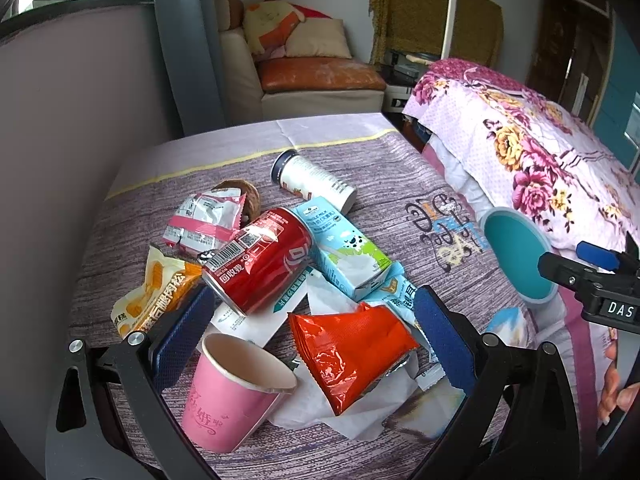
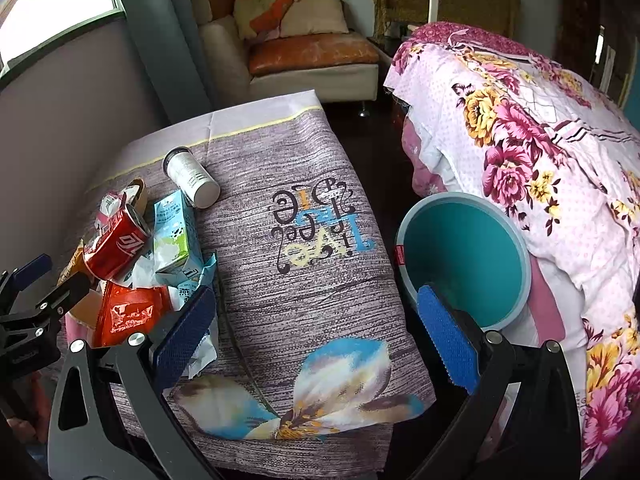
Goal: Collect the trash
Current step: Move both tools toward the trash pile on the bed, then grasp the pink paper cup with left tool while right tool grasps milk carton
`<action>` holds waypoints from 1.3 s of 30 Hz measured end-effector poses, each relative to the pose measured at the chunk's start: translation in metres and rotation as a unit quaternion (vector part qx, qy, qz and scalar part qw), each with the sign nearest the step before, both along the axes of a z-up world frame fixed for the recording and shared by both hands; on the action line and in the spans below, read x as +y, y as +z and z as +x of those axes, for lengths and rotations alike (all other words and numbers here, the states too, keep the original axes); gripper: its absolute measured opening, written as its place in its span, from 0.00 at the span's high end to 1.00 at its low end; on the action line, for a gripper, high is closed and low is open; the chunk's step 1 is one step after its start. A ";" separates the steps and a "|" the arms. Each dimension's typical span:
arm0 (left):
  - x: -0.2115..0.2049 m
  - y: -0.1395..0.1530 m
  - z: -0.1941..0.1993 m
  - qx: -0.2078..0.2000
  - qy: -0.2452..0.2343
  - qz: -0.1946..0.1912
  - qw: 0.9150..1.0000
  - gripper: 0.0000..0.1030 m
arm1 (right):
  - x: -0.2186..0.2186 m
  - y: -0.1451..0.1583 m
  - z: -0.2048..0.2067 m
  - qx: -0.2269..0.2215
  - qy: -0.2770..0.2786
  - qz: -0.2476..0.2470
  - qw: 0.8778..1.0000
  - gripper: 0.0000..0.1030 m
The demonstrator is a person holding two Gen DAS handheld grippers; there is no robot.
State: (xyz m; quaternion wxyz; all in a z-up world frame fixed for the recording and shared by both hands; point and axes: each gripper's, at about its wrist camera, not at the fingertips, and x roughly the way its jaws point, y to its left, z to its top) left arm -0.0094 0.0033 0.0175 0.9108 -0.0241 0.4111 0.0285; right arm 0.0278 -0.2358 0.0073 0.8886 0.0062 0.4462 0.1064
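Pink paper cup [image 1: 236, 390] lies nearest, at six o'clock between the left gripper [image 1: 314, 340] pads, jaws wide apart, lined up to grab. Red can [image 1: 260, 260] and milk carton [image 1: 340, 248] crowd twelve o'clock on the bench [image 1: 380, 168]. Right gripper [image 2: 316, 336] gapes empty; teal bin [image 2: 464, 256] waits at two o'clock, close for drops.

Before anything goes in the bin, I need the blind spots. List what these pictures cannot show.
- Teal bin: bottom hidden by its own wall and the right gripper in the right wrist view.
- Brown object: mostly covered by the pink-and-white wrapper in the left wrist view.
- White tissue: partly under the red wrapper.
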 end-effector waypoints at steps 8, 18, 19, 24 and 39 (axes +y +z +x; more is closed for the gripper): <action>-0.001 0.000 -0.001 -0.001 0.000 0.001 1.000 0.04 | -0.001 -0.001 0.001 0.002 0.001 -0.001 1.000 0.06; -0.003 0.000 -0.003 0.001 -0.002 0.000 1.000 0.04 | 0.002 -0.005 0.002 0.007 0.003 -0.005 1.000 0.06; -0.003 -0.003 -0.004 0.001 -0.002 -0.001 1.000 0.04 | 0.002 -0.006 0.002 0.009 0.002 -0.005 1.000 0.06; 0.003 -0.004 -0.009 0.004 -0.011 -0.003 1.000 0.04 | 0.005 -0.007 0.002 0.016 0.004 -0.007 1.000 0.06; 0.071 -0.042 -0.035 0.114 -0.029 -0.024 0.993 0.04 | 0.014 -0.018 0.005 0.063 0.014 0.017 0.998 0.06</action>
